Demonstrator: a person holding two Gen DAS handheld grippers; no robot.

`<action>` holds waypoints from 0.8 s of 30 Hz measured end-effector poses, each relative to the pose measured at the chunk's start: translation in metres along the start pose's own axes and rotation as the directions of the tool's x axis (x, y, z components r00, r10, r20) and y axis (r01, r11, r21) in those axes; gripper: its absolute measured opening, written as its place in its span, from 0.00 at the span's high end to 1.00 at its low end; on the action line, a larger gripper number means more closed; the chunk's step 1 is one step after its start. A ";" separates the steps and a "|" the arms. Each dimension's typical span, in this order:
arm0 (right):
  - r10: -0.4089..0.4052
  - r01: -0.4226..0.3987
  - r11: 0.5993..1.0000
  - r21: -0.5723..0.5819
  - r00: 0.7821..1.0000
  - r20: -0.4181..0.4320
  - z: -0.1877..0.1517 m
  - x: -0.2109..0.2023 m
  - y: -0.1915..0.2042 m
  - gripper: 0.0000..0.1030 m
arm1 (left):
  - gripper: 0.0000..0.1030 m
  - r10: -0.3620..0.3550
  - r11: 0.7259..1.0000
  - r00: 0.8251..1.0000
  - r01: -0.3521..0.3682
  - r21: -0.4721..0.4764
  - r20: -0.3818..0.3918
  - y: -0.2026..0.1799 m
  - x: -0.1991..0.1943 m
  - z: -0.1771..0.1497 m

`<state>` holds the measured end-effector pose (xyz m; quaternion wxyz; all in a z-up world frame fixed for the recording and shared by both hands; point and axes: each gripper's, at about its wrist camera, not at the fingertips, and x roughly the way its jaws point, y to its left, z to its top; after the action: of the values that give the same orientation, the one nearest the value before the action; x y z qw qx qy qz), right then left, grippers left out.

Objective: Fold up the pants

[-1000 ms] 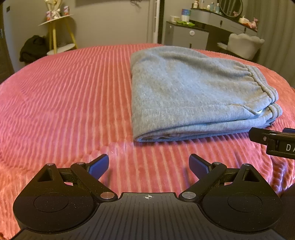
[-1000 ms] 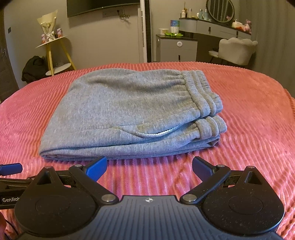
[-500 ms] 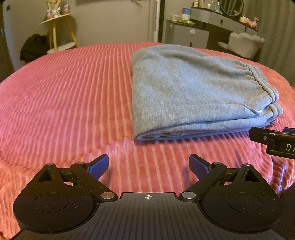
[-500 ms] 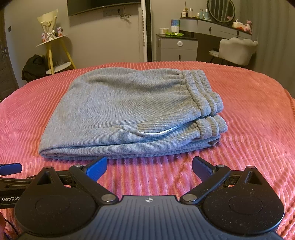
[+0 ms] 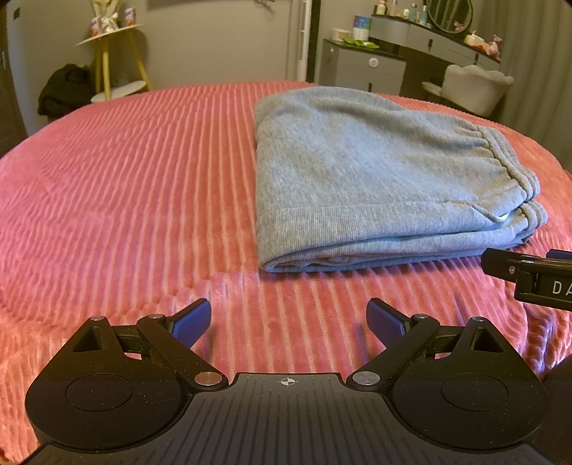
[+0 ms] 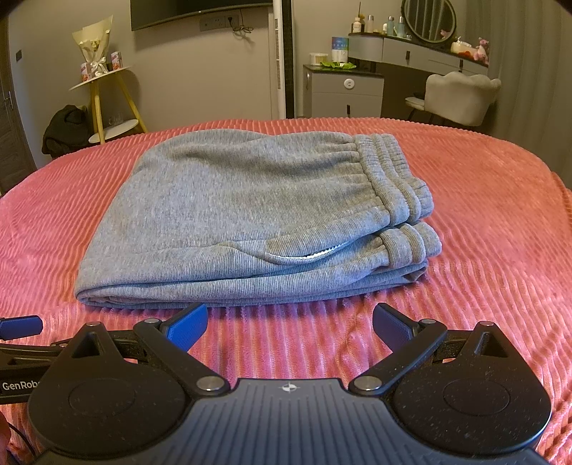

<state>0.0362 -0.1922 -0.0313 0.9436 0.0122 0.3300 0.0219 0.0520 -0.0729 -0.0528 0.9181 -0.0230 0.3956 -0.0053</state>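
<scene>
Grey sweatpants (image 5: 371,179) (image 6: 257,211) lie folded into a thick rectangle on the pink ribbed bedspread (image 5: 136,186) (image 6: 493,229), elastic waistband on the right side. My left gripper (image 5: 287,322) is open, hovering over bare bedspread short of the stack's near left corner. My right gripper (image 6: 289,323) is open too, just in front of the stack's near edge, nothing between its blue pads. Each gripper shows at the edge of the other's view.
Beyond the bed stand a yellow-legged side table (image 6: 103,100) with a bouquet, a dark bag (image 6: 66,127) on the floor, a grey cabinet (image 6: 343,91), a vanity with a round mirror (image 6: 429,18) and a pale chair (image 6: 461,94).
Both grippers have stayed open and eased back slightly; the left view has tilted up a little. The folded pants have not moved.
</scene>
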 end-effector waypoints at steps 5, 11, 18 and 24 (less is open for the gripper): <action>0.001 -0.001 1.000 0.001 1.000 -0.001 0.000 0.000 0.000 0.04 | 0.05 -0.001 1.000 1.000 0.001 -0.003 0.000 0.000 0.000 0.000; 0.002 -0.002 1.000 0.002 1.000 -0.001 -0.001 0.001 0.000 0.04 | 0.05 -0.002 1.000 1.000 0.002 -0.004 0.000 0.001 0.000 0.000; 0.003 -0.003 1.000 0.005 1.000 -0.001 -0.001 0.001 -0.001 0.04 | 0.05 -0.004 1.000 1.000 0.004 -0.005 0.001 0.001 -0.001 0.000; 0.004 -0.004 1.000 0.007 1.000 0.000 -0.001 0.002 -0.003 0.04 | 0.05 -0.002 1.000 1.000 0.002 -0.012 0.000 0.002 -0.001 -0.001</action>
<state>0.0371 -0.1950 -0.0330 0.9436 0.0162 0.3299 0.0228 0.0505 -0.0713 -0.0525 0.9180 -0.0289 0.3955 -0.0040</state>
